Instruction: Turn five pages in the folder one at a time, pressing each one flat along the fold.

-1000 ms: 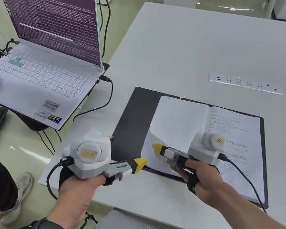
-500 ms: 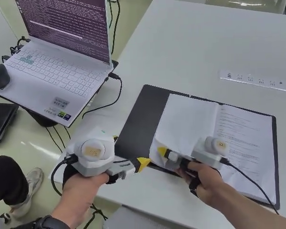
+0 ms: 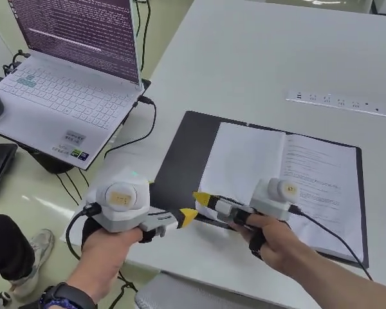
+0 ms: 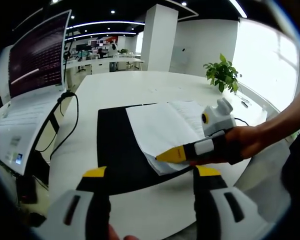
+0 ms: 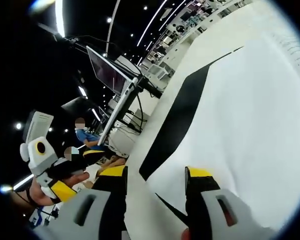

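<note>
My R tongs [image 5: 156,172] are spread at the near corner of the page [image 3: 244,161]; L tongs [image 4: 151,171] are spread, empty. Paper looks thin & floppy, so I'd pinch that free corner lightly.

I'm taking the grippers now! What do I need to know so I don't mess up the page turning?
Left gripper: open, holding nothing, hovering by the near edge of the folder.
Right gripper: jaws apart, at the near corner of the turned page; I cannot tell if it touches the paper.
The folder lies open on the white table. The turned page lies blank side up over the black left cover, with the printed pages on the right.
Done: this page is over. The pictures don't show the count so far.
Left: press it flat along the fold, then carry on to five.
</note>
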Demonstrator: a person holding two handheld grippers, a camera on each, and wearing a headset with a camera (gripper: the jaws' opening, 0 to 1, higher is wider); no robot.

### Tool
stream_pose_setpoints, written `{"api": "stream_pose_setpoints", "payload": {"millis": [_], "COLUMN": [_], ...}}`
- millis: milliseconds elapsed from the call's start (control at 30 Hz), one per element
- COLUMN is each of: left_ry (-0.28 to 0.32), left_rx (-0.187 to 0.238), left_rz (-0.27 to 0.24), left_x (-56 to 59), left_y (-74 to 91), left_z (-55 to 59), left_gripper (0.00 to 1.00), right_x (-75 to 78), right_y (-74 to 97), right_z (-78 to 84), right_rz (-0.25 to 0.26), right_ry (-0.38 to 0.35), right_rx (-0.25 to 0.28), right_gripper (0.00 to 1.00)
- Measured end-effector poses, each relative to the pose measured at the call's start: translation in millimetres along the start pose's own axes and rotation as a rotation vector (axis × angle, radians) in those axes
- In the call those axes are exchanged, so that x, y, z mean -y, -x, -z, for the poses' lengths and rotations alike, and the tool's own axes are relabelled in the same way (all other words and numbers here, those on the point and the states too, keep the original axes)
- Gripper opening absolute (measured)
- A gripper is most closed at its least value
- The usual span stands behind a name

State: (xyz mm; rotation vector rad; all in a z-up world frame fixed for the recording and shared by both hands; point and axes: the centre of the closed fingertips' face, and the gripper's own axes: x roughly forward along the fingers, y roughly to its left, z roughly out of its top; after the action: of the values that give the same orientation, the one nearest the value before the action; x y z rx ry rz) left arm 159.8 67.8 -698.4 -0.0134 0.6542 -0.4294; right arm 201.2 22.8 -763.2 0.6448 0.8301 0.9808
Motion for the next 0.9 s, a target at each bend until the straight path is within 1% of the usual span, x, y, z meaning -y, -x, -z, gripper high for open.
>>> {"api": "stream_pose_setpoints", "payload": {"millis": [100,167,200,300,367,400,433,533,600,633,767,833,900], "left_ry": [-0.006,0.0,-0.001,-0.007,-0.015,-0.024,-0.033,-0.036,-0.039,-0.042,-0.048,-0.053,-0.052], "left_rx": [-0.005,-0.001,0.001,0.012,0.008,0.005,0.0,0.006,0.007,0.005,-0.003,-0.023,-0.032], "left_rz": [0.009,0.016,0.017,0.024,0.031,0.034,0.036,0.049,0.058,0.06,0.077,0.072,0.074], "left_x": [2.3,2.7,2.8,3.5,3.8,3.6,2.8,4.0,5.4,6.2,10.3,10.5,11.8], "left_y": [-1.4,-3.0,-3.6,-4.8,-7.9,-9.0,-10.8,-14.5,-18.8,-20.7,-31.3,-38.6,-44.8], "left_z": [0.9,-0.2,-0.9,-4.2,-7.0,-7.6,-8.4,-12.7,-14.9,-15.2,-15.6,-13.4,-12.3], "left_gripper": [0.67,0.66,0.65,0.62,0.6,0.59,0.58,0.55,0.53,0.52,0.45,0.41,0.38], "right_x": [-4.3,-4.8,-3.7,-7.2,-5.8,-5.6,-6.7,-8.8,-5.0,-4.4,-0.9,0.3,3.3], "right_y": [8.3,15.2,19.0,28.2,39.3,43.7,50.5,66.4,76.2,78.1,94.8,102.2,108.1], "right_z": [1.3,4.5,6.0,8.1,7.2,6.1,3.3,1.5,-0.1,-0.8,-13.2,-20.2,-25.5], "right_rz": [-0.007,-0.001,0.004,0.002,0.014,0.022,0.028,0.031,0.048,0.051,0.075,0.086,0.099], "right_ry": [0.005,0.047,0.091,0.103,0.134,0.148,0.164,0.178,0.194,0.196,0.202,0.203,0.195], "right_rx": [-0.003,-0.028,-0.042,-0.054,-0.055,-0.052,-0.036,-0.03,-0.034,-0.033,0.003,0.029,0.048], "right_gripper": [0.5,0.51,0.52,0.51,0.51,0.52,0.52,0.53,0.53,0.52,0.52,0.52,0.52]}}
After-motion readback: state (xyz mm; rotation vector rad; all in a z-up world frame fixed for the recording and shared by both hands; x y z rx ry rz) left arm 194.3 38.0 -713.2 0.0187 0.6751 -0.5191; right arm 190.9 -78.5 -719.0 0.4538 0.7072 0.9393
